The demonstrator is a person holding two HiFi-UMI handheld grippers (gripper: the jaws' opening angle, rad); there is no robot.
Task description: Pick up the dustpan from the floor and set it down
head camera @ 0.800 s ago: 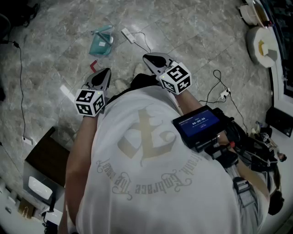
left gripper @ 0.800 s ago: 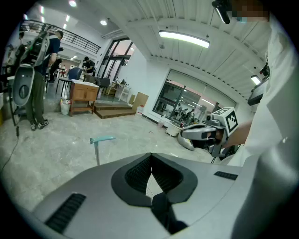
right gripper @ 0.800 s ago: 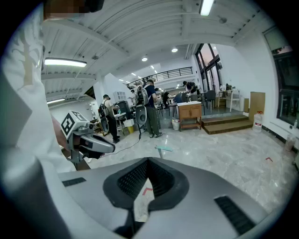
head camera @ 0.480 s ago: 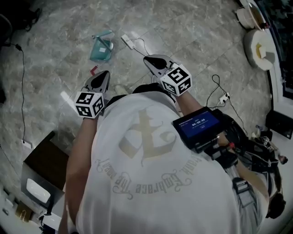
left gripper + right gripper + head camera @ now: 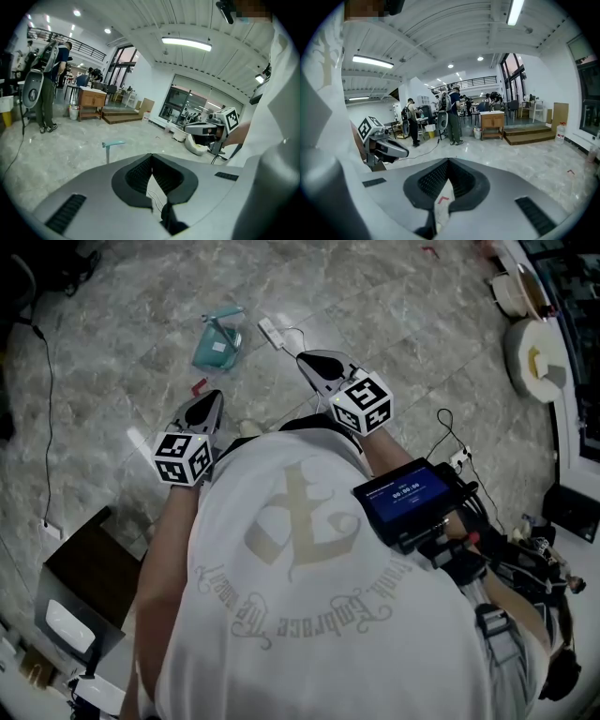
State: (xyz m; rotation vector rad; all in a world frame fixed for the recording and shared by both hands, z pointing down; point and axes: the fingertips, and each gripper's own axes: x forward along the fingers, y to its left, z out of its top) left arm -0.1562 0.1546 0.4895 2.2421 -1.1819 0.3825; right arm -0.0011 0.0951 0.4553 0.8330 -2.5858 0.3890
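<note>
The teal dustpan (image 5: 217, 341) lies on the marble floor ahead of the person, its handle pointing up and right. In the left gripper view only its upright teal handle (image 5: 113, 144) shows, beyond the jaws. My left gripper (image 5: 212, 397) hovers short of the dustpan, below and slightly left of it in the head view, jaws shut on nothing (image 5: 151, 158). My right gripper (image 5: 311, 359) is held to the dustpan's right, also shut and empty (image 5: 448, 161). Each gripper appears in the other's view: the right gripper (image 5: 208, 128), the left gripper (image 5: 385, 146).
A white power strip (image 5: 270, 331) with its cable lies just right of the dustpan. A red tape mark (image 5: 196, 385) is near the left gripper. A brown box (image 5: 84, 563) stands at the left, white tubs (image 5: 536, 343) at the right, more cable (image 5: 452, 433). People stand far off (image 5: 452, 117).
The head view has shifted slightly, so the dustpan sits a little lower in frame. Both grippers keep their places and stay shut.
</note>
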